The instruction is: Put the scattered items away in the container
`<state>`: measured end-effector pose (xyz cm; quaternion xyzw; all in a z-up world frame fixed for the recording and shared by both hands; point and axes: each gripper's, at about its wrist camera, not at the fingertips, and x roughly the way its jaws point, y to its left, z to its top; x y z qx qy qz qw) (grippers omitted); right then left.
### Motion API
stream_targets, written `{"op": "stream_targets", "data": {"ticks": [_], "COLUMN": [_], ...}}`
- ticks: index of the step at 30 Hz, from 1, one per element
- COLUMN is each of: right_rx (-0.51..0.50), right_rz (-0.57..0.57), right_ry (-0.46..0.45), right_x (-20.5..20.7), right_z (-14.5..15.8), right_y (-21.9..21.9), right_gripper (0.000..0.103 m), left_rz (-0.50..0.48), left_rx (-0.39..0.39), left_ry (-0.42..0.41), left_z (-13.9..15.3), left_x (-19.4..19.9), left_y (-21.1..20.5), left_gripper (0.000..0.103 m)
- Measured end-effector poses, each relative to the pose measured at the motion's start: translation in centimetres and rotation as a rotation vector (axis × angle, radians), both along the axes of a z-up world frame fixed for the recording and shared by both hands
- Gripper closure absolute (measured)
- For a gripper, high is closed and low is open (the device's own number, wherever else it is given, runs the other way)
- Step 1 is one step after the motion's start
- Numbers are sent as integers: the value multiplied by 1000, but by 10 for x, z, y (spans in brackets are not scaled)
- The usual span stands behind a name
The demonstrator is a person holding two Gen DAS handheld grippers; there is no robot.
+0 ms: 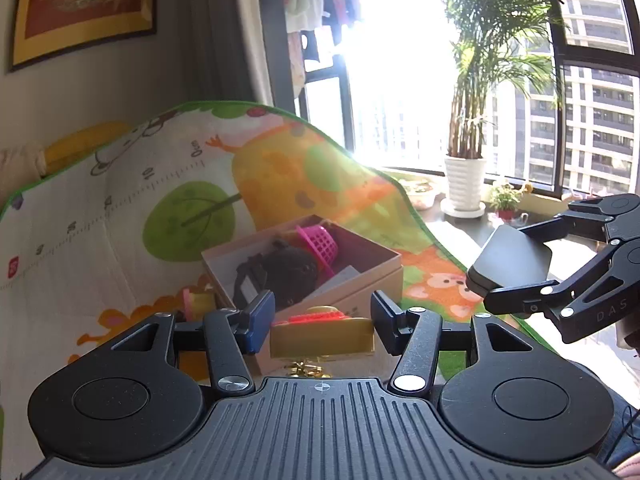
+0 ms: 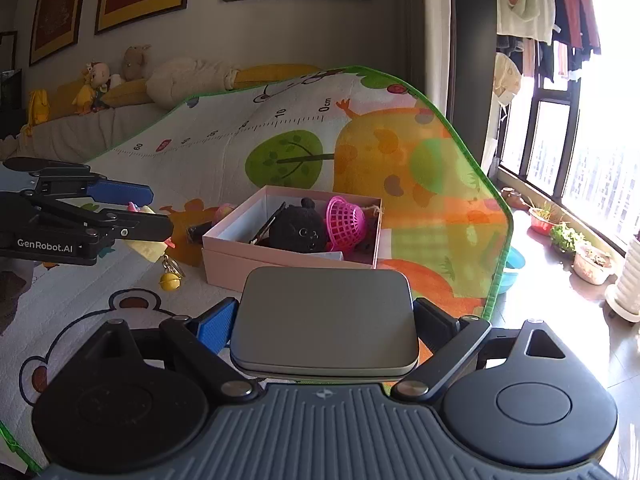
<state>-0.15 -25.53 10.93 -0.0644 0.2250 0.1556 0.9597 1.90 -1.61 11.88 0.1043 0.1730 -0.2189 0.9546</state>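
Note:
An open pinkish box (image 2: 240, 258) stands on the play mat, also seen as the box (image 1: 384, 276) from the left wrist. Inside lie a black plush (image 2: 298, 232) and a pink basket (image 2: 346, 224). My left gripper (image 1: 322, 316) is shut on a yellow toy (image 1: 320, 342) with a red-pink top, just in front of the box. From the right wrist, the left gripper (image 2: 160, 212) hangs left of the box, a keyring with a yellow ball (image 2: 170, 278) dangling under the toy. My right gripper (image 2: 326, 320) is shut on a flat grey tin (image 2: 324, 300), held level before the box.
The colourful play mat (image 2: 120, 312) ends in a green edge at the right. Small toys (image 2: 224, 210) lie behind the box's left side. A blue bowl (image 2: 514, 262) and flowerpots (image 2: 592, 262) sit on the floor by the window. A white potted palm (image 1: 464, 184) stands beyond.

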Motion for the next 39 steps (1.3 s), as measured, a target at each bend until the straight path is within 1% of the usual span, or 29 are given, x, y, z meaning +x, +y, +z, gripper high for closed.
{"op": "stream_targets", "data": {"ticks": [5,6,7,8,10,11,12,13,14,16,17,18,21,24,27,29,30,31,33,34,35,36,37,38,39], "right_rx": [13,25,48,72,119,151,181,215,252,280,284,285,271,234,175,101,56,2,-82,-139,-176,-212,-227,-231,-236], "right_rz": [24,30,36,39,42,47,59,77,88,71,66,57,27,31,97,162,200,245,301,314,318,321,328,336,350], "right_ry": [-68,-76,-78,-77,-67,-45,-14,25,77,129,138,142,154,150,114,86,78,72,56,38,28,23,28,34,34], "right_x": [48,61,77,92,118,136,149,163,177,193,196,198,201,197,181,165,156,145,131,124,122,120,121,121,120], "right_z": [33,39,45,49,50,47,42,36,25,9,3,-1,-12,-14,-8,-8,-11,-15,-26,-33,-38,-43,-47,-48,-47], "right_y": [2,3,4,4,5,6,6,6,6,6,4,3,0,5,20,38,49,64,84,97,104,112,116,119,121], "right_gripper": [11,11,11,11,11,11,10,10,10,10,9,8,7,7,9,22,33,39,39,39,39,39,40,43,49], "left_rz": [-1,-4,-6,-5,-6,-8,-9,0,20,62,83,103,121,153,215,264,280,285,277,268,257,253,262,270,261], "left_rx": [-50,-61,-73,-88,-133,-151,-166,-183,-204,-237,-243,-240,-223,-223,-251,-279,-298,-317,-364,-374,-367,-338,-300,-261,-227], "left_ry": [-83,-99,-110,-111,-92,-75,-43,-2,37,95,108,113,126,134,129,140,155,176,237,263,290,316,336,349,357], "left_z": [33,38,40,40,30,22,11,0,-10,-26,-32,-36,-47,-56,-66,-72,-75,-76,-80,-81,-83,-83,-83,-82,-80], "left_x": [45,56,67,77,102,112,123,133,141,148,147,145,134,119,107,103,102,103,105,106,106,106,104,101,96], "left_y": [-4,-5,-6,-7,-5,-4,-1,4,10,28,36,44,61,74,87,96,100,103,106,106,104,101,96,92,88], "left_gripper": [46,53,56,55,54,44,29,23,19,16,10,8,6,4,1,1,1,0,0,0,0,0,0,0,0]}}
